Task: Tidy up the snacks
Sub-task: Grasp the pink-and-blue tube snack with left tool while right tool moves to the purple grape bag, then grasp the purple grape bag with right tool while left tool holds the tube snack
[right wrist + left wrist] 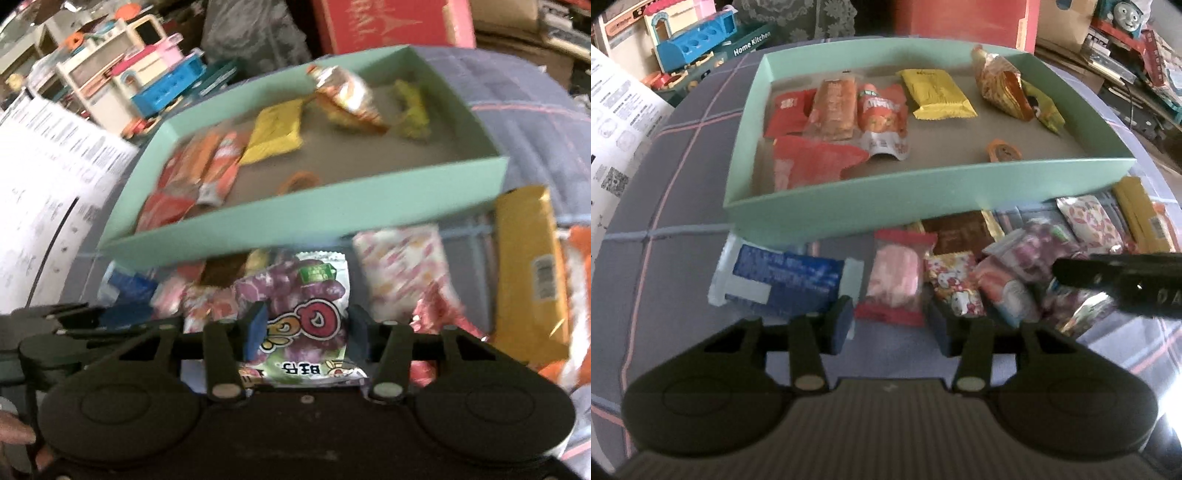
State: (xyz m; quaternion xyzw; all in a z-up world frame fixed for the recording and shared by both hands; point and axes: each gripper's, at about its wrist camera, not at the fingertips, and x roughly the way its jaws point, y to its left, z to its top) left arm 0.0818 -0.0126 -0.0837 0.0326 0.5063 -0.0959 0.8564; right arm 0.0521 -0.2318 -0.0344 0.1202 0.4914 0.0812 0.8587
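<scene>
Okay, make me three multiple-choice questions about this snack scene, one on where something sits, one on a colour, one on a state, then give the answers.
1. Where is the yellow packet?
A. inside the green box
B. on the cloth in front of the box
C. in a gripper

2. What colour is the grape gummy pouch?
A. blue
B. mostly purple
C. black

3. How does the left gripper stand?
A. shut with nothing between
C. out of view
B. jaws apart around the pink candy packet

Answers: A, it lies on the box floor; B, purple grapes cover it; B, the packet's end sits between the pads.

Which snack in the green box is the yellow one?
The flat yellow packet, lying in the middle of the green box, between the red packets and the crinkly gold wrapper.
</scene>
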